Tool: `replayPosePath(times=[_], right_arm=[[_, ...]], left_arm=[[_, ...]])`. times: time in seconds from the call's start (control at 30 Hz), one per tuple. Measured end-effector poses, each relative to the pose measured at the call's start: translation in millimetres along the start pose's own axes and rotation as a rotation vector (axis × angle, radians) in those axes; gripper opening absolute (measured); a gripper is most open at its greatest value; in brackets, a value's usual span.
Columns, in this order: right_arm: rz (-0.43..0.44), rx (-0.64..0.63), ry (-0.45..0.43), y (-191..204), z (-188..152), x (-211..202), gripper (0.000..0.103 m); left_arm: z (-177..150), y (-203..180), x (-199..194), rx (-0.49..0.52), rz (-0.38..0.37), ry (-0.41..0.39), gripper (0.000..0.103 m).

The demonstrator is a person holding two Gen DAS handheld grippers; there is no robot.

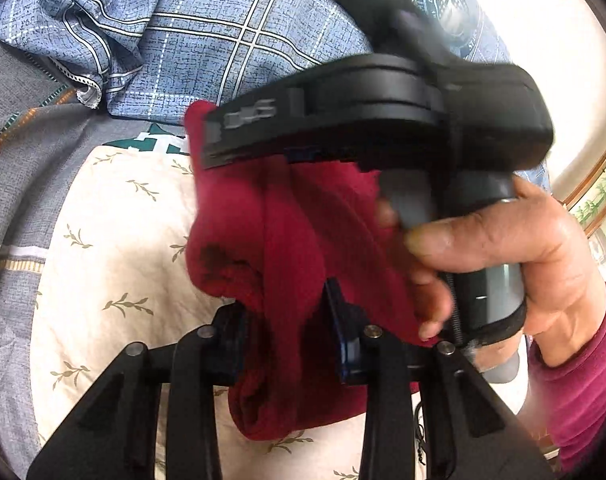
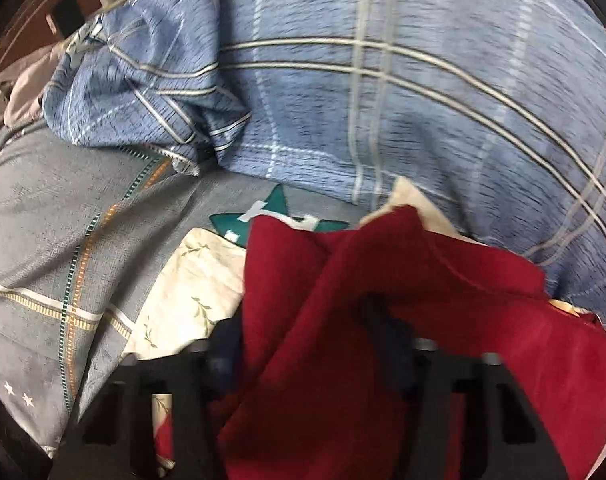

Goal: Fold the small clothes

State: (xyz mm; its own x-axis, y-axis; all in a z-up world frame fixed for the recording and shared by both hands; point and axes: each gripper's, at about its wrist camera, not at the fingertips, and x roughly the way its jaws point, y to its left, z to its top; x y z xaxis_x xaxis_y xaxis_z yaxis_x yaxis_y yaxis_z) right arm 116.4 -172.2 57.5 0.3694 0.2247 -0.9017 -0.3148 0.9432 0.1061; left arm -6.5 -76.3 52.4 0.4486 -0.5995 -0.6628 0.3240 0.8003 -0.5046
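Over the cream leaf-print cloth (image 1: pixel 115 240), both grippers, left gripper (image 1: pixel 291 332) and right gripper (image 2: pixel 315 356), pinched the red garment (image 1: pixel 287 232) mid-fold, needing an aligned lay-down next.

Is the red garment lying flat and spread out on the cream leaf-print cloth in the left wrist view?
No. The red garment hangs bunched between the left gripper fingers, lifted over the cream leaf-print cloth.

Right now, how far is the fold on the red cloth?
Done: no finished fold shows. In hand: the red cloth is bunched and lifted over the cream sheet, the left gripper shut on it; the right gripper has cloth between its fingers, grip unclear. Left: lay it flat, fold it.
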Motion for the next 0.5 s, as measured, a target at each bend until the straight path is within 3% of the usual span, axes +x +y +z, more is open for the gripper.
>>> replayPosePath(times=[0.03, 0.13, 0.33, 0.47, 0.5], right_arm=[[0.019, 0.008, -0.011, -3.3, -2.0, -4.1, 0.035], [0.047, 0.018, -0.041, -8.2, -7.0, -15.5, 0.028], [0.059, 0.031, -0.095, -12.4, -11.9, -36.9, 0.022], [0.086, 0.057, -0.126, -22.3, -16.6, -54.8, 0.019], [0.097, 0.066, -0.130, -25.3, -17.5, -58.4, 0.019]], left_arm=[[0.4, 3.9, 0.5, 0.002, 0.005, 0.001, 0.031], [-2.4, -3.3, 2.3, 0.011, 0.025, 0.000, 0.032], [-2.1, -0.6, 10.3, 0.001, 0.071, -0.009, 0.057], [-4.6, -5.4, 10.3, -0.022, 0.070, -0.001, 0.056], [-5.0, -7.3, 9.1, -0.027, 0.058, 0.001, 0.044]])
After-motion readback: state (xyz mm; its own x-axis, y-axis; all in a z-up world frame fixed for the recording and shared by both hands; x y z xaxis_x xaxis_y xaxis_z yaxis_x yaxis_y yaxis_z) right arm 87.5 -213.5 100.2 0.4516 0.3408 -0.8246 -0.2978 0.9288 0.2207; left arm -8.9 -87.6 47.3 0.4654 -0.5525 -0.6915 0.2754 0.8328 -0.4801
